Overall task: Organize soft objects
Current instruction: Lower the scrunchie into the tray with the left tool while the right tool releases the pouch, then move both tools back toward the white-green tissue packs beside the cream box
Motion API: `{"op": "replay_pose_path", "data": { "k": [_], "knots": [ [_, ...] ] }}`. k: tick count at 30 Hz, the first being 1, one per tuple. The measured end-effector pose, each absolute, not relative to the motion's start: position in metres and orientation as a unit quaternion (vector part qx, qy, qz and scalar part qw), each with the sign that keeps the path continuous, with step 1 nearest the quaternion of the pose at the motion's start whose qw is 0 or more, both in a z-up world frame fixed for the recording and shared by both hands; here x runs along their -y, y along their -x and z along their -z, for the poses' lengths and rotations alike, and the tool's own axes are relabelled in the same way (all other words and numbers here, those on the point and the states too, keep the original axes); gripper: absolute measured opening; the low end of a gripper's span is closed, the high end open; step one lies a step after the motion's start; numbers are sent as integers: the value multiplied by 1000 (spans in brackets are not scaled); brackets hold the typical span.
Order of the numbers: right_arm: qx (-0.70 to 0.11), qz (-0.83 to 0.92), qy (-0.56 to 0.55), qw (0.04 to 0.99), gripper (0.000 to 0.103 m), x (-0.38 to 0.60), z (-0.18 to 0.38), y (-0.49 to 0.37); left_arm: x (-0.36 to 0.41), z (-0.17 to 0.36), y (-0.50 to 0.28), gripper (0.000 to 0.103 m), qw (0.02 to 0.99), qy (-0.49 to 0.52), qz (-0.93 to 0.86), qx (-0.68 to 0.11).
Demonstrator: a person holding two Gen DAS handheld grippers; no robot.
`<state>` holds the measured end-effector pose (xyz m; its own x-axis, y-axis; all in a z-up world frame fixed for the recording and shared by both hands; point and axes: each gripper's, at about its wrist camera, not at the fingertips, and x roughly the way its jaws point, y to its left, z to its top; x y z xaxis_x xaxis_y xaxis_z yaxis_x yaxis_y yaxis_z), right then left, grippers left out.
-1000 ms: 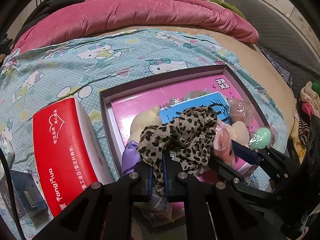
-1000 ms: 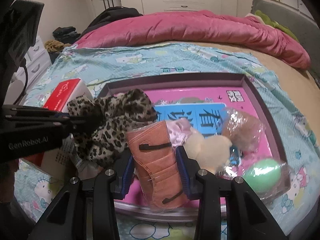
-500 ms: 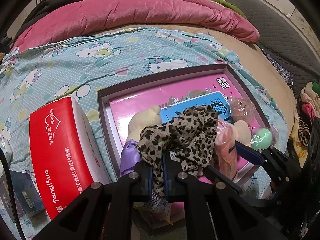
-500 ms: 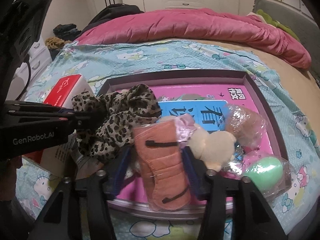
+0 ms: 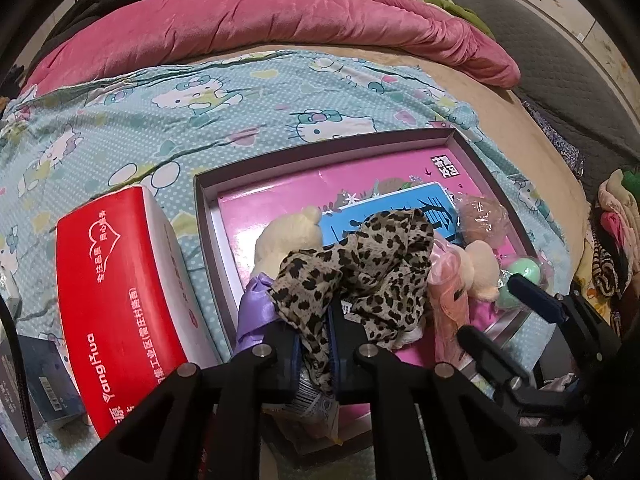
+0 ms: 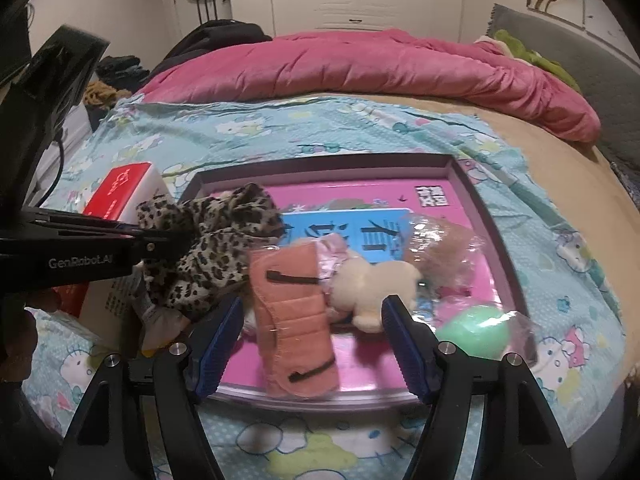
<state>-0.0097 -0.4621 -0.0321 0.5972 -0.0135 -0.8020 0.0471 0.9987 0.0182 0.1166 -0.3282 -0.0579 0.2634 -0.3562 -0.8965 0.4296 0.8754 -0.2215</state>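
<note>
Left tongs (image 5: 316, 344) pinch the leopard-print cloth (image 5: 360, 268) above the tray (image 6: 464, 172) on the bed, presumably for placement; right tongs (image 6: 312, 344) stand spread. The bagged salmon pad (image 6: 296, 312) lies between them, on the tray's near edge.

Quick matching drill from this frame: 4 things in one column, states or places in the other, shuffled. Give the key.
Things:
1. left tongs
2. right tongs
3. green egg
4. red tissue box

States or places:
A. in clear wrap, in the tray's near right corner
B. open, either side of the salmon packet
C. on the bedsheet, left of the tray
D. shut on the leopard scarf

Pairs: 1-D, 2-B, 3-A, 4-C
</note>
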Motion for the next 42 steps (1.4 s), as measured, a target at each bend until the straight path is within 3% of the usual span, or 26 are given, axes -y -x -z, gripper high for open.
{"op": "replay_pose_path", "data": {
  "k": [8, 14, 30, 42],
  "knots": [
    [-444, 36, -34, 895, 74, 476, 23, 13, 330, 53, -112, 29, 794, -37, 255, -550],
    [-438, 45, -37, 897, 74, 480, 16, 16, 330, 50, -109, 46, 793, -40, 261, -549],
    [-426, 61, -46, 901, 75, 485, 3, 25, 327, 35, -99, 64, 800, -51, 263, -537],
    [-414, 75, -41, 906, 77, 482, -12, 32, 311, 8, -88, 72, 818, -46, 255, -514]
  ]
}}
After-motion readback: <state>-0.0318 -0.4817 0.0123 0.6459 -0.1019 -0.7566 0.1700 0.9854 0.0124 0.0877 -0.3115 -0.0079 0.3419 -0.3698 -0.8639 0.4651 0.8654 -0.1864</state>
